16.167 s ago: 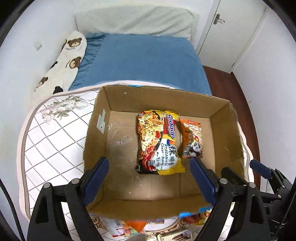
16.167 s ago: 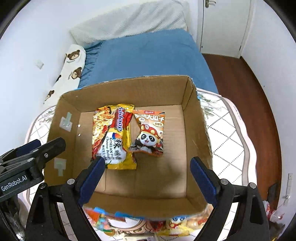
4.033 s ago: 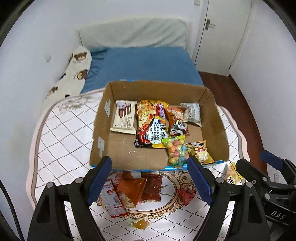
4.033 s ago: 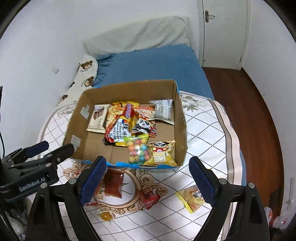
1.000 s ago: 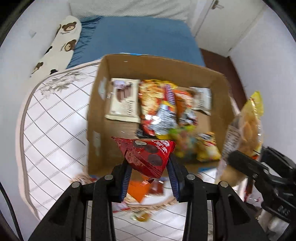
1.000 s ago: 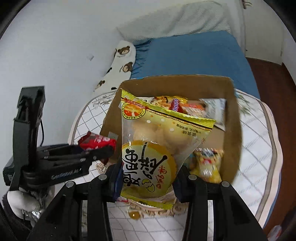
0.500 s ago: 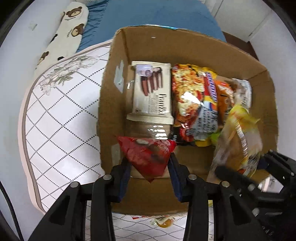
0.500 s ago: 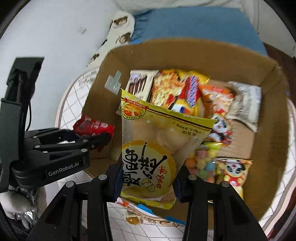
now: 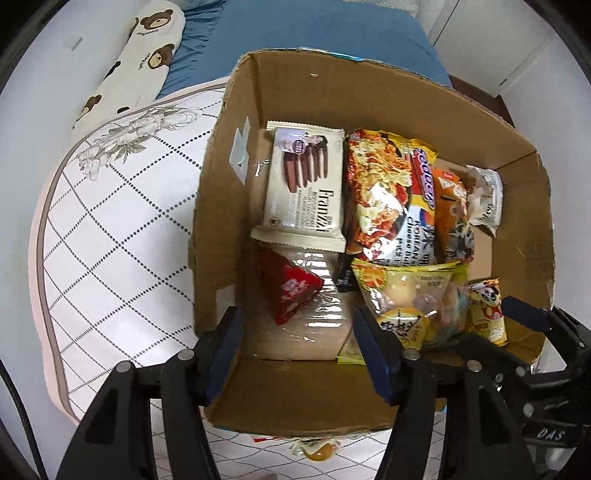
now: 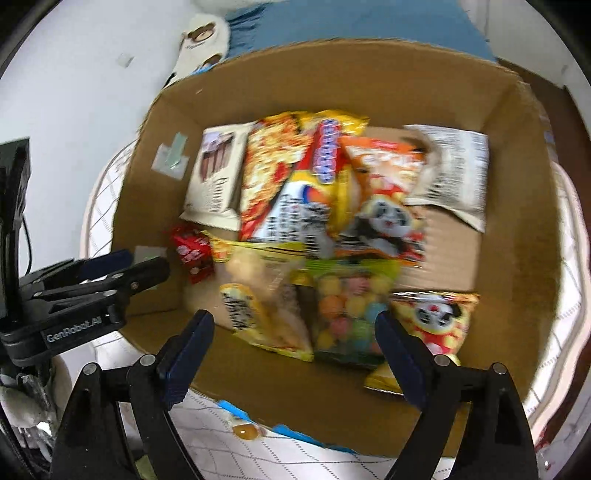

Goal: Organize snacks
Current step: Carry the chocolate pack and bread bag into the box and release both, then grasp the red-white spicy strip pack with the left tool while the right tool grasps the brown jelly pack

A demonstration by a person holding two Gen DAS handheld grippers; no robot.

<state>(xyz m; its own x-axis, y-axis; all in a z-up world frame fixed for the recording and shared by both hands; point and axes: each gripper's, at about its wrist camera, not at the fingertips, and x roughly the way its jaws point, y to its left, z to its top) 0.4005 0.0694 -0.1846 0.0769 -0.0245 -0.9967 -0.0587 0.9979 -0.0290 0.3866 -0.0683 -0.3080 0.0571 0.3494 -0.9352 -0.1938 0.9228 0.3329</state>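
Note:
A cardboard box [image 9: 221,229] on the table holds several snacks. My left gripper [image 9: 299,350] is open and empty over the box's near left corner. A red triangular packet [image 9: 291,291] lies on the box floor just beyond it, next to a white wafer pack [image 9: 306,192]. My right gripper [image 10: 295,350] is open and empty over the box's near edge. The yellow bun bag [image 10: 266,306] lies in the box just beyond it, also in the left wrist view [image 9: 402,299], beside a candy-ball bag [image 10: 347,310] and noodle pack [image 9: 384,195].
The box stands on a white quilted tablecloth [image 9: 110,229]. A small yellow candy [image 9: 317,452] lies on the table by the box's near wall. A blue bed [image 9: 314,33] with a bear-print pillow [image 9: 136,55] is behind. The left gripper body [image 10: 85,291] is at the box's left wall.
Both grippers have opened. The red packet dropped from the left gripper and the yellow bun bag from the right gripper; both now lie in the box. The right view is motion-blurred.

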